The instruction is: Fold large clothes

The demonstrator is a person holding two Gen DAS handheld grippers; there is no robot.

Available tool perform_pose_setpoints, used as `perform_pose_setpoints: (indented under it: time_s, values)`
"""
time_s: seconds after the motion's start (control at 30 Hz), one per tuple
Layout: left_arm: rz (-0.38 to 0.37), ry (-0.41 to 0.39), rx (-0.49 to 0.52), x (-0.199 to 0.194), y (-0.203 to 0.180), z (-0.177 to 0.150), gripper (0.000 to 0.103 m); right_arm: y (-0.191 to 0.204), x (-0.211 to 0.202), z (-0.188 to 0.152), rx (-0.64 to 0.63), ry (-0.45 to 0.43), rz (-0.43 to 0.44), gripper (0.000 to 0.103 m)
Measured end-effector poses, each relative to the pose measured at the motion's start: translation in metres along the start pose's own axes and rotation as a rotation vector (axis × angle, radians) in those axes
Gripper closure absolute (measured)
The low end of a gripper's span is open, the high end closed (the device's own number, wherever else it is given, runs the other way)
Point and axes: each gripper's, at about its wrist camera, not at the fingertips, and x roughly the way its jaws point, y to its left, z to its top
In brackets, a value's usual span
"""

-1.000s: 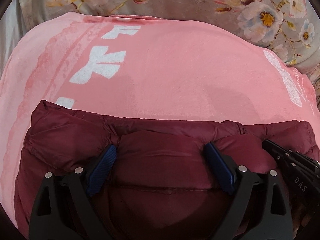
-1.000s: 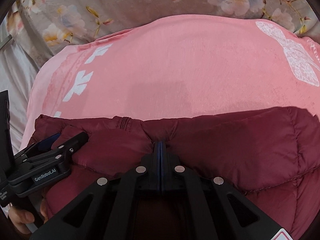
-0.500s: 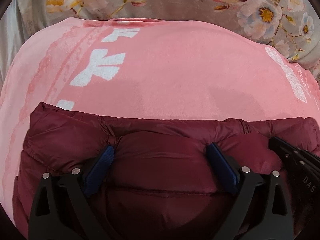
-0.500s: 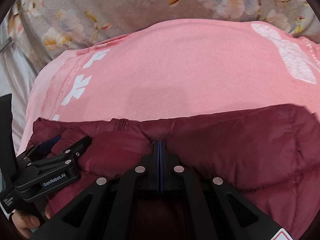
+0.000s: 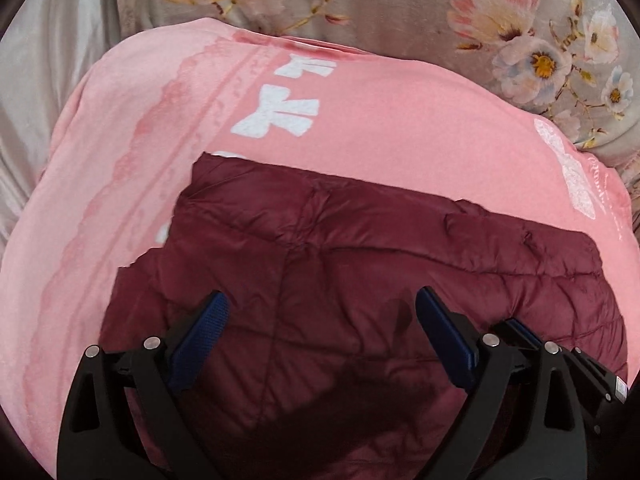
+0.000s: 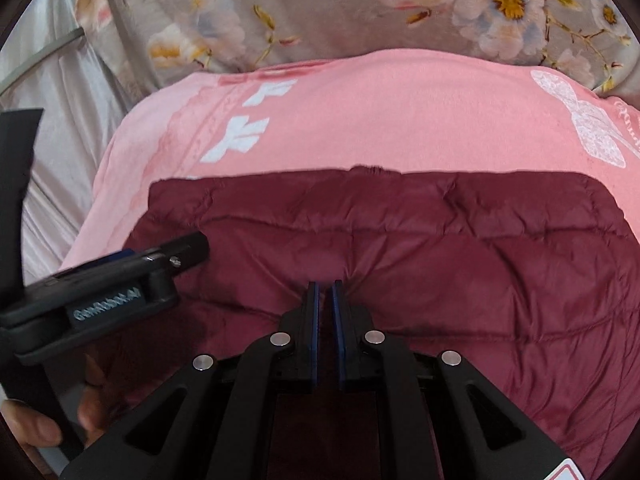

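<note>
Both grippers are pulling back toward the near edge of the pink blanket [image 5: 400,128], so far more of the maroon puffer jacket [image 5: 360,248] is showing ahead of them than a second ago, when they were sitting right at its far fold. The left gripper [image 5: 322,332] is standing with its jaws wide apart, nothing between the blue pads but the quilted surface lying below. The right gripper [image 6: 325,292] has just been parting its jaws; only a narrow slit is showing, and I cannot tell whether a pinch of fabric is still caught at the tips. The jacket is lying folded on the blanket, which is spread over a floral bed cover [image 6: 320,12]. Its long axis is running across both views, left to right, parallel to the blanket's far edge, with the fold line straight ahead of both grippers. The left gripper is hovering nearer the jacket's left end, the right nearer its middle and right half.
</note>
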Motion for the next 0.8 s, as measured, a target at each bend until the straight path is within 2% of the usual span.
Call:
perform_pose_setpoints:
  time_s: [0.13, 0.37, 0.5, 0.8]
  values:
    - [0.008, 0.018, -0.028, 0.010, 0.012, -0.009, 0.011, -0.005, 0.013, -0.010, 0.002, 0.008, -0.018, 0.099]
    - [0.070, -0.029, 0.031, 0.021, 0.005, -0.021, 0.007, 0.007, 0.021, -0.019, -0.081, -0.032, -0.094, 0.099]
    - [0.088, -0.058, 0.041, 0.026, 0.002, -0.025, 0.005, 0.004, 0.022, -0.018, -0.068, -0.029, -0.081, 0.099]
    - [0.075, -0.053, 0.038, 0.026, 0.004, -0.023, 0.005, -0.001, 0.019, -0.018, -0.036, -0.025, -0.057, 0.099]
